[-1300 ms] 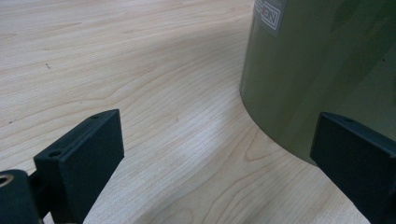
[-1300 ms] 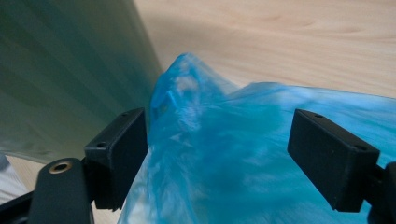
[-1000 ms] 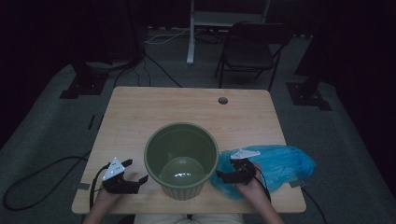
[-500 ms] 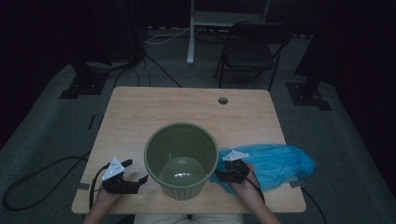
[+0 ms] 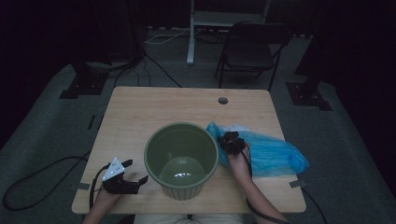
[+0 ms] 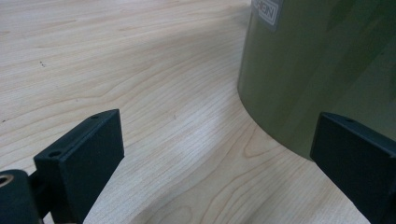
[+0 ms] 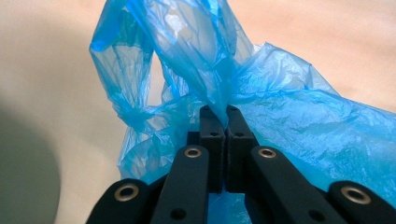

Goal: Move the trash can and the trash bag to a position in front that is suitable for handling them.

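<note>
Black left gripper (image 5: pixel 136 172) lower left of frame, jaws wide, empty beside green bin (image 5: pixel 181 158); right gripper (image 5: pixel 229 138) clamped on blue bag (image 5: pixel 271 154) right of centre; bag pinched, bin not yet lined

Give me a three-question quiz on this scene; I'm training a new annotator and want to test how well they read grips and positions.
1. True or false: the right claw is shut on the blue plastic bag.
2. What stands between the left claw and the right one in the high view?
   A. a folding chair
   B. the green bin
   C. a cardboard box
3. Fill in: the left claw's jaws are ____ and hold nothing, low over the wooden table beside the bin.

Key:
1. True; a fold of the bag is pinched between its closed jaws.
2. B
3. open
</note>
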Motion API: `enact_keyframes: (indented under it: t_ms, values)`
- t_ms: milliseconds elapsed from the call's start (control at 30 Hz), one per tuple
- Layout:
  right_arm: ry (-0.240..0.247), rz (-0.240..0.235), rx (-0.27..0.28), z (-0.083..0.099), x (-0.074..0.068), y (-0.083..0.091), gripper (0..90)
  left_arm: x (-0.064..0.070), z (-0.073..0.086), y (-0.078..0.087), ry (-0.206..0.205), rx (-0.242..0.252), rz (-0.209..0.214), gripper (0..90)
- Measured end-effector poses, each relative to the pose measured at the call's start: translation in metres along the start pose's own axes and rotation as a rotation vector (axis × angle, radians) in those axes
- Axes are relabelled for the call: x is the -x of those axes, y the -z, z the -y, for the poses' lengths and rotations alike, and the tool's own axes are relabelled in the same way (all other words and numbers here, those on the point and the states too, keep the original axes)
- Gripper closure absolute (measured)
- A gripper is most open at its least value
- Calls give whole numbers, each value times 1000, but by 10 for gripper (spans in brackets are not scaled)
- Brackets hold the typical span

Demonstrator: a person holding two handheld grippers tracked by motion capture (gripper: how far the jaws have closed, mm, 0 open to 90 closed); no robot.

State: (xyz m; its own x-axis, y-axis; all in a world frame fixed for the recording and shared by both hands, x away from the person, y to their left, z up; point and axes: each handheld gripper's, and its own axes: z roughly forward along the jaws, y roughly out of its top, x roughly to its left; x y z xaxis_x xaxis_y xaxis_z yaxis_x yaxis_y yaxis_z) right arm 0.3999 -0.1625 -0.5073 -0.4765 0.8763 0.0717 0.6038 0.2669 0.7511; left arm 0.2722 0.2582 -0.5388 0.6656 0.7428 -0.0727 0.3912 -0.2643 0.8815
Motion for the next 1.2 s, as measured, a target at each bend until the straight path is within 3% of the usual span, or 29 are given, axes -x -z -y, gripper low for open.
enact_keyframes:
  t_ms: [233, 367, 400, 500, 600, 667, 767, 900, 933, 967, 1100, 1133, 1167, 1200]
  values:
    - [-125, 4, 91, -59, 12, -16, 886, 0, 0, 2, 0, 4, 1, 33]
    - [-168, 10, 81, -85, 19, -29, 880, -1, 0, 4, 4, 10, -3, 33]
    - [-172, 11, 75, -87, 20, -32, 863, -1, 0, 4, 4, 10, -3, 33]
    - [-196, -15, 39, -92, 22, -43, 662, -2, 1, 4, 4, 7, -2, 33]
    - [-192, -36, 22, -89, 23, -46, 552, -2, 1, 4, 2, 3, -1, 33]
    - [-196, -58, 36, -85, 26, -40, 458, -1, 1, 4, 4, 6, 0, 33]
    - [-194, -62, 59, -77, 35, -28, 389, -2, 1, 5, 6, 8, 1, 33]
    - [-155, 3, 58, -62, 59, -5, 361, -2, 1, 7, 4, 14, 0, 33]
    - [-155, 3, 58, -62, 59, -5, 361, -2, 1, 7, 4, 14, 0, 33]
    - [-167, 45, 46, -49, 81, 9, 351, -1, 1, 6, 5, 13, 4, 33]
    - [-206, 97, -7, -25, 117, 25, 307, 0, 0, 3, 1, 4, 8, 33]
    - [-206, 97, -7, -25, 117, 25, 307, 0, 0, 3, 1, 4, 8, 33]
    - [-196, 142, -43, -15, 133, 33, 282, 1, 0, 2, -1, 4, 11, 33]
    - [-196, 162, -51, -10, 141, 38, 283, 1, 0, 2, -2, 2, 11, 33]
